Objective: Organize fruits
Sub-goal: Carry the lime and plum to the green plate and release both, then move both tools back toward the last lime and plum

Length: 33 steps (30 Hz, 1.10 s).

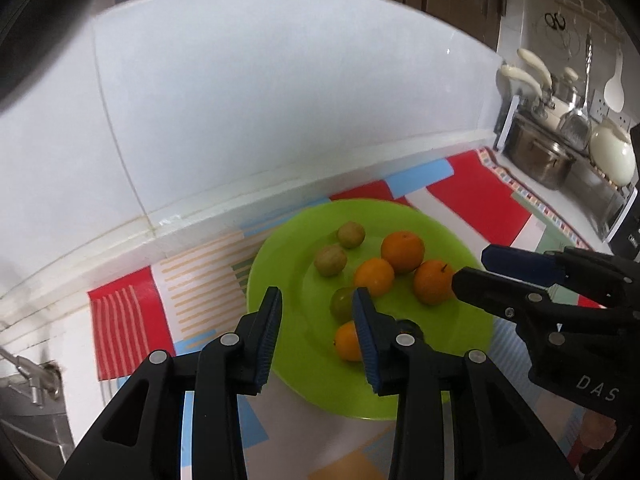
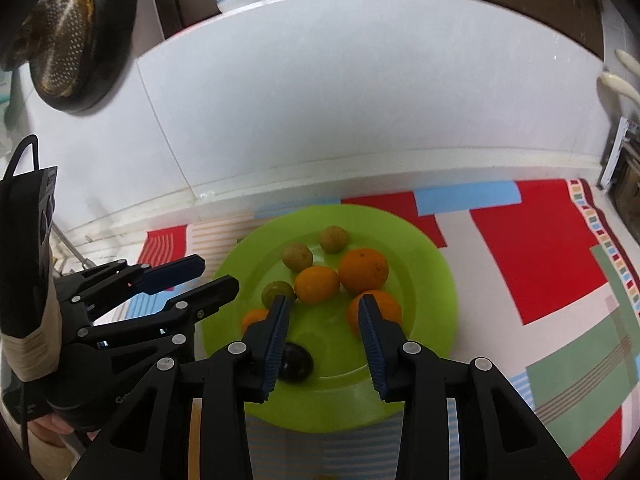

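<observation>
Right wrist view: right gripper (image 2: 323, 312) hangs over the plate (image 2: 432, 280), jaws apart and empty—ready, I judge, to pick. Left gripper (image 2: 216, 274), at nine o'clock, is likewise parted and bare. Oranges (image 2: 363, 271) cluster centrally; green fruits (image 2: 298, 256) toward eleven, a dark one (image 2: 297, 364) at six.

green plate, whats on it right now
On the green plate: four orange fruits, three small greenish fruits and one dark fruit, partly hidden behind the right hand-held gripper.
</observation>
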Tool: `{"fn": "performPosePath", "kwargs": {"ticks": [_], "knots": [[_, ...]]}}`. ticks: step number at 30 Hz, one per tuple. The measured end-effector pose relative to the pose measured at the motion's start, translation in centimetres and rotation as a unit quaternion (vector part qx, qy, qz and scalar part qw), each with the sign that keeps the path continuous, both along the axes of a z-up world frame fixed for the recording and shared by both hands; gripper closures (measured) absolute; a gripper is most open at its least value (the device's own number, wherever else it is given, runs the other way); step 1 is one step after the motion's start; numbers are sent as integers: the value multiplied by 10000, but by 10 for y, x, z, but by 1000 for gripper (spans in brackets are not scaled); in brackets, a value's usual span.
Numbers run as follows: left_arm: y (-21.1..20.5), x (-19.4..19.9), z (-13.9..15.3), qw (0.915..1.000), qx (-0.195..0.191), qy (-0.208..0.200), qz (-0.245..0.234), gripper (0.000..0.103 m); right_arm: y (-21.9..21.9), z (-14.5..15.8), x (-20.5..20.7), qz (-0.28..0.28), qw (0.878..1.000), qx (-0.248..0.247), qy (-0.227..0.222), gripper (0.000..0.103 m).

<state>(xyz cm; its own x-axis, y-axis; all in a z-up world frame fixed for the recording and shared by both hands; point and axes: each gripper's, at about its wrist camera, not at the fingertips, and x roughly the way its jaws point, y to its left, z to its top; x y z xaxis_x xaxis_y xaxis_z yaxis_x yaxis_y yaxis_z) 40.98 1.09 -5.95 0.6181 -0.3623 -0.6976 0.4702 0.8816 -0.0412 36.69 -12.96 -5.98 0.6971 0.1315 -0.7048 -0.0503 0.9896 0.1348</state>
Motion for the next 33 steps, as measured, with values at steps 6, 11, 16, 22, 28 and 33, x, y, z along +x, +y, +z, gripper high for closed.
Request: {"fn": "performPosePath", "kwargs": {"ticks": [6, 11, 16, 22, 28, 33], "knots": [[4, -22, 28, 9996, -36, -268, 130, 60, -1, 21, -20, 43, 9998, 3, -208, 66], [6, -44, 45, 9987, -117, -438, 223, 55, -4, 36, -38, 61, 9992, -29, -389, 66], [3, -68, 60, 9977, -160, -610, 235, 47, -10, 49, -60, 57, 9985, -56, -540, 57], [0, -99, 77, 9955, -141, -888, 285, 36, -20, 64, -88, -5, 9974, -63, -718, 49], [-4, -126, 81, 9950, -163, -940, 309, 24, -30, 73, -116, -114, 9960, -70, -882, 42], [-10, -143, 81, 9950, -181, -943, 284, 19, -36, 72, -135, -204, 9959, -86, -882, 39]]}}
